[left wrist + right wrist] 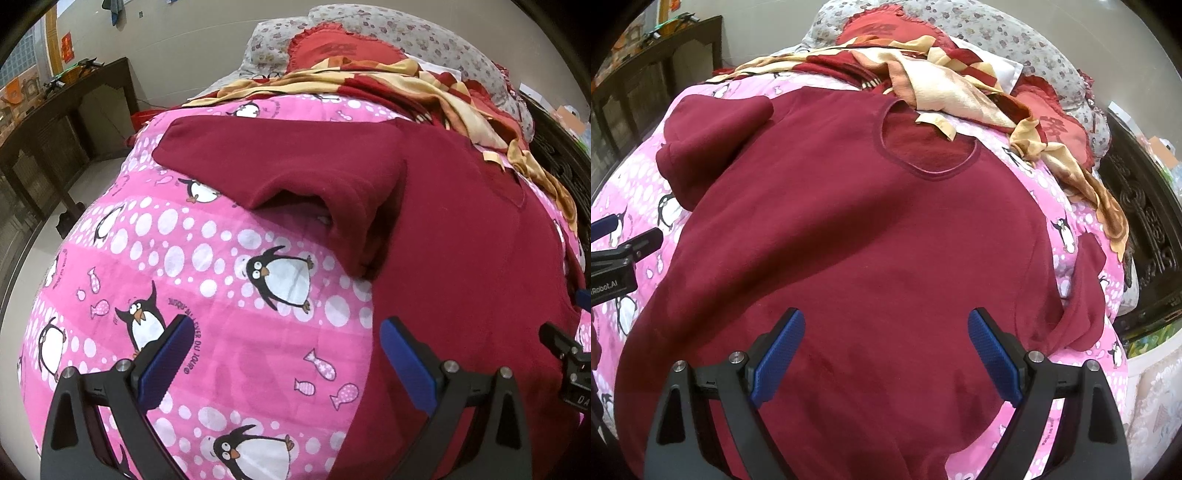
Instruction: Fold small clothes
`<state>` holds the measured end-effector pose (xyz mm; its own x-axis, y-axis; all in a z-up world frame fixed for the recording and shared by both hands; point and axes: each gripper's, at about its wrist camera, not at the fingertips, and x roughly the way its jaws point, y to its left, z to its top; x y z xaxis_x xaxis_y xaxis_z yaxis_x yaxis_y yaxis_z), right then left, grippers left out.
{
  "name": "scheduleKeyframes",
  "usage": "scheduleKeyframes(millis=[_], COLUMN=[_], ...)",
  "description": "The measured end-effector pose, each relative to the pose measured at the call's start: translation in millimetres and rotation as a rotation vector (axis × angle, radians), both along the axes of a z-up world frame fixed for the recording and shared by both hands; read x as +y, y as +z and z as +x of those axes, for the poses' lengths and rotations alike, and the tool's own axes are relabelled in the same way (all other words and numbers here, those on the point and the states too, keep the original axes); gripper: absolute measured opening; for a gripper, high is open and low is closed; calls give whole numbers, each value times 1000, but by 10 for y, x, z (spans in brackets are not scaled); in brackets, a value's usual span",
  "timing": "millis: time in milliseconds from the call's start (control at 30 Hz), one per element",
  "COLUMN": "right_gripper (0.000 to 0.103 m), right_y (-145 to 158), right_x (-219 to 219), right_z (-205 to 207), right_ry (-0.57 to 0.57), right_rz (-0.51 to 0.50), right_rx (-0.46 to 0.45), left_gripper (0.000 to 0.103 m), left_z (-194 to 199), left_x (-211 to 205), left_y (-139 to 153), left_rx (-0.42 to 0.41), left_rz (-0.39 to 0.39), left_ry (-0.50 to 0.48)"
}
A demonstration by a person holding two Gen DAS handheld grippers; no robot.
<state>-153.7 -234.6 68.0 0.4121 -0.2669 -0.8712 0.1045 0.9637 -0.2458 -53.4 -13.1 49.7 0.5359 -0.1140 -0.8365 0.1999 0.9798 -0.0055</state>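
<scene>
A dark red sweater lies flat, front up, on a pink penguin-print bedspread. Its round neckline points to the far side. Its left sleeve stretches out to the left and bends; the right sleeve hangs crumpled near the right bed edge. My left gripper is open and empty, over the bedspread at the sweater's left edge. My right gripper is open and empty above the sweater's lower body. The left gripper also shows at the left of the right wrist view.
A red and beige blanket is heaped at the head of the bed, one corner touching the neckline. Floral pillows and red cushions lie behind it. A dark wooden cabinet stands left, a carved dark headboard right.
</scene>
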Motion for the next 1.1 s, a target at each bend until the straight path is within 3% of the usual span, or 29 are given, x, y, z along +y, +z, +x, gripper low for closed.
scheduleKeyframes(millis=[300, 400, 567, 700, 767, 1000, 1100], right_gripper=[100, 100, 100, 100, 100, 100, 100], right_y=[-58, -71, -86, -93, -94, -131, -170], right_x=[-52, -100, -194, -230, -246, -313, -347], right_z=[44, 50, 48, 41, 48, 89, 104], right_ry=[-15, -27, -45, -52, -54, -58, -65], right_rz=[6, 13, 33, 48, 51, 51, 61], right_rx=[3, 0, -3, -3, -4, 1, 13], left_gripper=[102, 102, 102, 102, 96, 88, 86], left_z=[94, 231, 705, 1208, 1446, 2063, 2174], left_x=[28, 144, 525, 908, 1005, 1157, 1136], left_y=[-16, 28, 133, 177, 148, -161, -211], left_rx=[3, 9, 19, 3, 8, 75, 40], left_rz=[8, -36, -114, -224, -247, -232, -223], left_ry=[2, 20, 143, 287, 324, 396, 388])
